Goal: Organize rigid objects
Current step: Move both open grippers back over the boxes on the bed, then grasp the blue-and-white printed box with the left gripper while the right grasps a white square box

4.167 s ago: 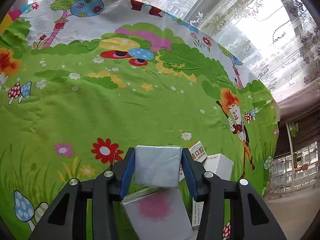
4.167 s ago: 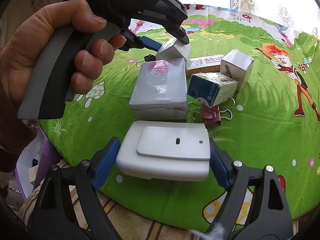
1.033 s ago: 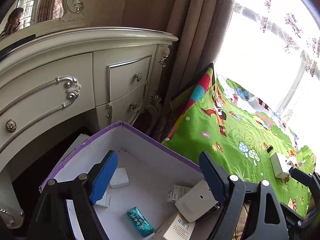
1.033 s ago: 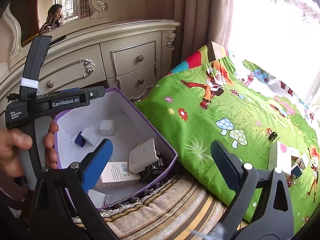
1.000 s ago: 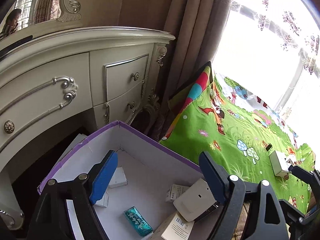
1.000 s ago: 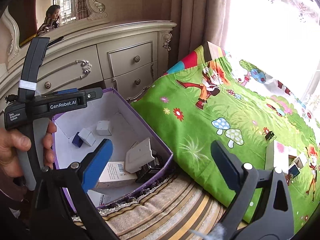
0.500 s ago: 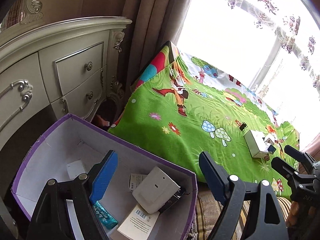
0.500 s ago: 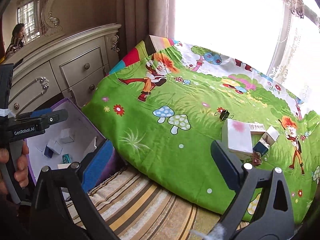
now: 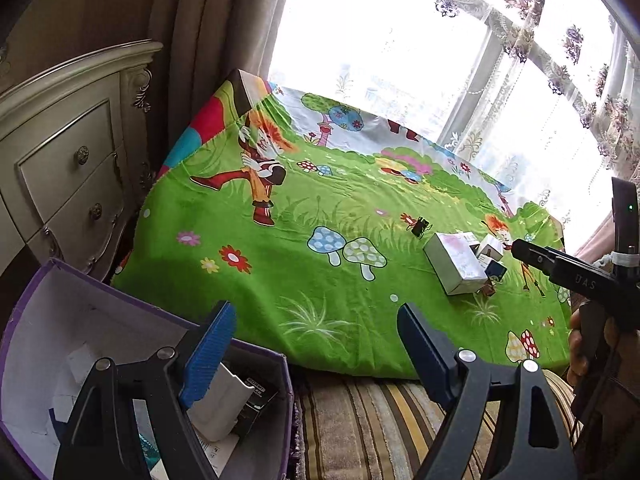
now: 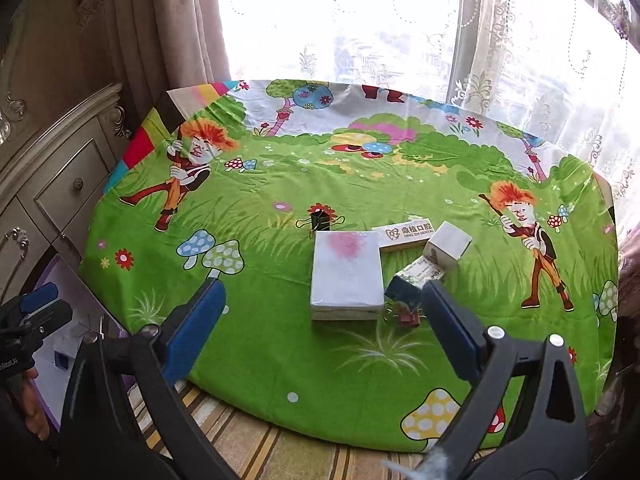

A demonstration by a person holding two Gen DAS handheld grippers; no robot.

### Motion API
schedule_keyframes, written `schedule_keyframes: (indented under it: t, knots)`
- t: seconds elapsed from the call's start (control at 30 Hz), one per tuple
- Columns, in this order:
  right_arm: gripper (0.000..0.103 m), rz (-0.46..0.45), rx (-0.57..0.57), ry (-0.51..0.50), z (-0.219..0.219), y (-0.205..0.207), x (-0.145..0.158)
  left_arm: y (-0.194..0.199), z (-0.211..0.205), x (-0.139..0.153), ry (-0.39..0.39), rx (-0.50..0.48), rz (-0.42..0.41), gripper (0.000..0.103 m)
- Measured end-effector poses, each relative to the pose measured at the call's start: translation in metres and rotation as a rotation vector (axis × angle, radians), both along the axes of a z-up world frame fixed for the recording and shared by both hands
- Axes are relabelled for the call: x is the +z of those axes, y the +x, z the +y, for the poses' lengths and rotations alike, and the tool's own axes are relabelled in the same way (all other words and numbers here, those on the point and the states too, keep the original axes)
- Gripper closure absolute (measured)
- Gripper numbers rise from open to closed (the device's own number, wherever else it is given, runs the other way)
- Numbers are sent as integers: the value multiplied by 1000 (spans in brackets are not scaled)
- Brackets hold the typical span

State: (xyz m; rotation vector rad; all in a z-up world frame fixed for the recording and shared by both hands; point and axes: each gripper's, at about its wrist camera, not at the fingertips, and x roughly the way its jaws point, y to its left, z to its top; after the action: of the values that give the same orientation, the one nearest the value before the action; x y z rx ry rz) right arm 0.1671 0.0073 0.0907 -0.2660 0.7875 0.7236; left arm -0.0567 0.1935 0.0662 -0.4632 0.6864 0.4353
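Above the green cloth's (image 10: 260, 320) near edge, both grippers (image 9: 316, 344) (image 10: 324, 312) tilt downward, jaws wide and empty.

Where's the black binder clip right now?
In the right wrist view, the black binder clip sits on the green cloth just behind the big white box, toward the window.

Left hand-held gripper (image 9: 316, 344) angles downward, jaws spread wide, nothing between the blue pads (image 9: 208, 352). Right hand-held gripper (image 10: 320, 320) tilts down too, jaws gaping and empty. At the left view's right edge, a hand (image 9: 588, 344) wraps the right gripper's handle.
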Motion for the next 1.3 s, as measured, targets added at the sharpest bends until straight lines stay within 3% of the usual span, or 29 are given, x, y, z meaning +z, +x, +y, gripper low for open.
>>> schedule_keyframes:
  t: [0.53,0.83,1.1,1.3]
  knots:
    - [4,210,-156,-27,-30,112,-28,112,-73,10,70,-333,5,19]
    - [4,282,-198,-30,-20,146,-53,189,-112,-4,44,-526,23,26]
    - [6,317,-180,-38,-19,163,-75,239,-125,-32,-3,-583,75,42]
    - [18,343,-173,-31,-22,176,-87,254,-133,-37,7,-613,92,43]
